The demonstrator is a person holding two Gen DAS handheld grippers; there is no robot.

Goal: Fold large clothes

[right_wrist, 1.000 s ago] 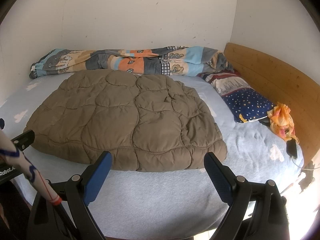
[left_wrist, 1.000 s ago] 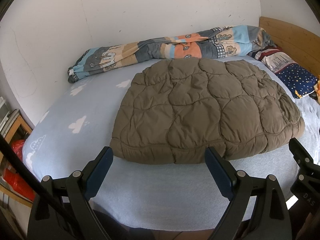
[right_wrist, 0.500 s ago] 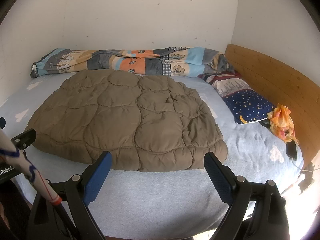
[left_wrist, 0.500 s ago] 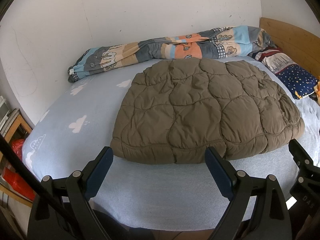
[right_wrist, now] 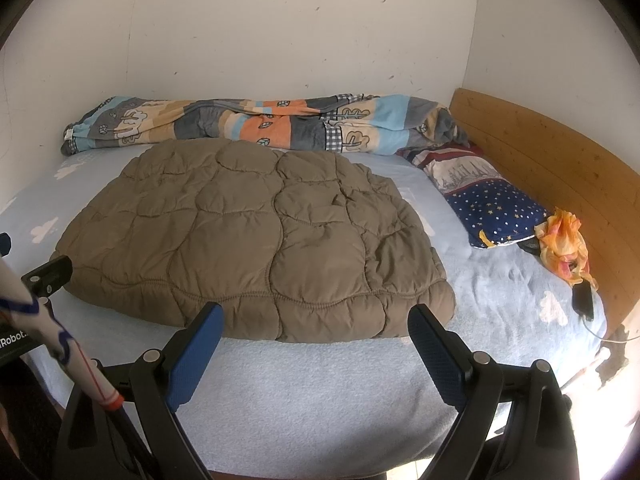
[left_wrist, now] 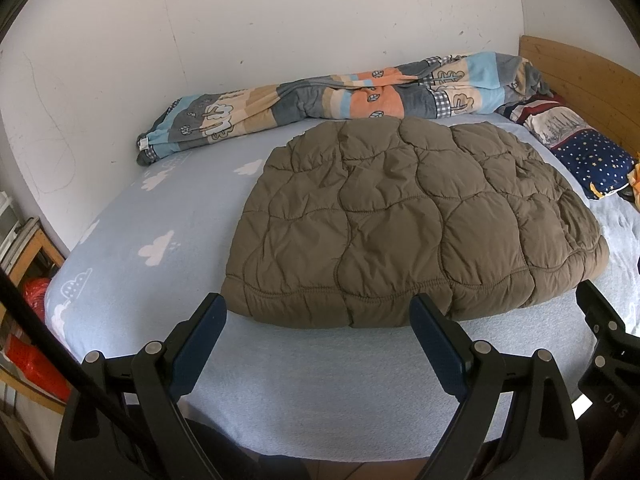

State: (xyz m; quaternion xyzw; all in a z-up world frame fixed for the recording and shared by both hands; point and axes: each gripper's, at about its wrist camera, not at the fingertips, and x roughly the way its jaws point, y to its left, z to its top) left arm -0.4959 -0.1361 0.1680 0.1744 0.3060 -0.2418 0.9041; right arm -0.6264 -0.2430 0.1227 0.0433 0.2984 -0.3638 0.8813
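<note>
A light blue bed sheet (right_wrist: 328, 392) printed with white clouds is spread over the mattress, and a rolled patchwork blanket (right_wrist: 256, 126) in blue, grey and orange is laid along the white wall (right_wrist: 280, 28) at its far side. A pillow (right_wrist: 486, 200) with a navy star-patterned end is placed near the wooden headboard (right_wrist: 552, 168), with a crumpled orange and yellow cloth (right_wrist: 562, 240) just beside it and a dark phone (right_wrist: 583, 295) on a white cable close to that cloth. In the left wrist view, a wooden shelf (left_wrist: 38, 248) holding red items (left_wrist: 34, 294) is seen beside the bed.
</note>
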